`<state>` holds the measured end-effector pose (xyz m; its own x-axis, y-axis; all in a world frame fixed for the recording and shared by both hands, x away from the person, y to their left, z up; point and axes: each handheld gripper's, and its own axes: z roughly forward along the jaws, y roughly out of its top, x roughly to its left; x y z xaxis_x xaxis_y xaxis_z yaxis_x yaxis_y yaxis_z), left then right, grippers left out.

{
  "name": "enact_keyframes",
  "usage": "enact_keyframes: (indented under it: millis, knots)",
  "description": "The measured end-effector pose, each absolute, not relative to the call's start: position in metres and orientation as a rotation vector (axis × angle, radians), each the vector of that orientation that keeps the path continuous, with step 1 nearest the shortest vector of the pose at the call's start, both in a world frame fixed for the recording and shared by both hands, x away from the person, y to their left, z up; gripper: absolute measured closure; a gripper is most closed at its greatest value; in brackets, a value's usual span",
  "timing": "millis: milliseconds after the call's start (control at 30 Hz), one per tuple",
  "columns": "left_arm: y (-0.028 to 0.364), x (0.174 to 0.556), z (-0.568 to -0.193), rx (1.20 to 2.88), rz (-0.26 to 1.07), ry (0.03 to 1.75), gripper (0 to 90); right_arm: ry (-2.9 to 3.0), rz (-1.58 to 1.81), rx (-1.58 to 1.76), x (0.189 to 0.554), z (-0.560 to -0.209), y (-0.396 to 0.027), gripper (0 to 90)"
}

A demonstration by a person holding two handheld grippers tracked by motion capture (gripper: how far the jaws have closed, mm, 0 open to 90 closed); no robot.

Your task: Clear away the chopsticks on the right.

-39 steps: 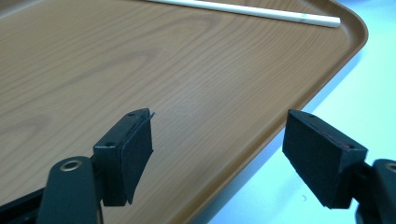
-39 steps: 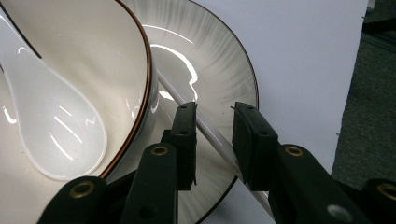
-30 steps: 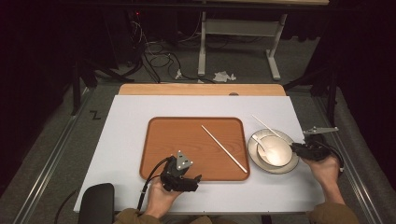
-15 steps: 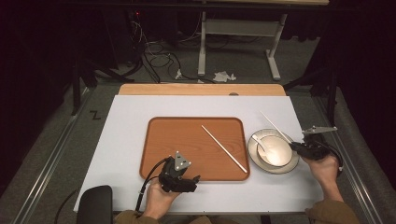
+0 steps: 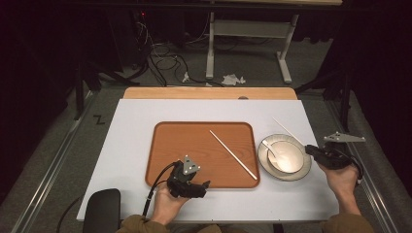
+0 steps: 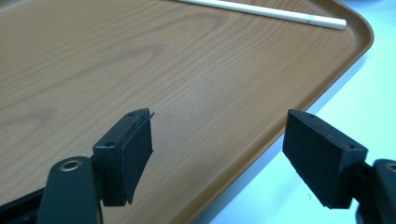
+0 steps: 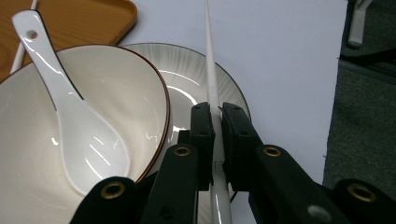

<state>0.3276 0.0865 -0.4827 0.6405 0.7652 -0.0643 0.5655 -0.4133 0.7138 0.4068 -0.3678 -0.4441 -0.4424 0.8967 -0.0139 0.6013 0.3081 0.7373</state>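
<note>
A brown wooden tray (image 5: pixel 194 145) lies mid-table with one white chopstick (image 5: pixel 233 154) slanting across its right half. To its right, a white bowl (image 5: pixel 286 158) stands on a ribbed plate (image 5: pixel 303 172), and a white spoon (image 5: pixel 270 149) rests inside the bowl. My right gripper (image 5: pixel 310 150) is shut on a second chopstick (image 7: pixel 211 60), which points away over the plate's (image 7: pixel 205 79) rim beside the bowl (image 7: pixel 135 93) and spoon (image 7: pixel 70 116). My left gripper (image 6: pixel 219 144) hangs open and empty over the tray's (image 6: pixel 140 56) front edge, with the first chopstick (image 6: pixel 261 10) farther off.
White table surface (image 5: pixel 136 131) surrounds the tray, with a wooden strip (image 5: pixel 209 93) along the far edge. A black pad (image 5: pixel 102 211) sits at the near left corner. Table legs and cables (image 5: pixel 165 53) lie on the floor beyond.
The chopstick held by my right gripper has swung slightly to the right above the plate. My left gripper has stayed at the tray's front edge.
</note>
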Motion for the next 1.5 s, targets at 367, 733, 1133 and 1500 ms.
enact_keyframes:
  millis: [367,733,1133,1500]
  knots:
    - [0.077,0.333,-0.483,2.152,0.335,0.985,24.2,2.094,0.975,1.284,0.378,-0.425,-0.362,84.8]
    - [0.072,0.338,-0.483,2.168,0.32,0.965,24.3,2.113,1.013,1.197,0.356,-0.411,-0.339,84.8]
    - [0.074,0.338,-0.482,2.155,0.32,0.98,24.3,2.215,1.039,1.084,0.344,-0.406,-0.293,84.8]
    - [0.078,0.337,-0.48,2.146,0.343,0.998,24.4,2.322,1.005,1.03,0.346,-0.418,-0.256,84.8]
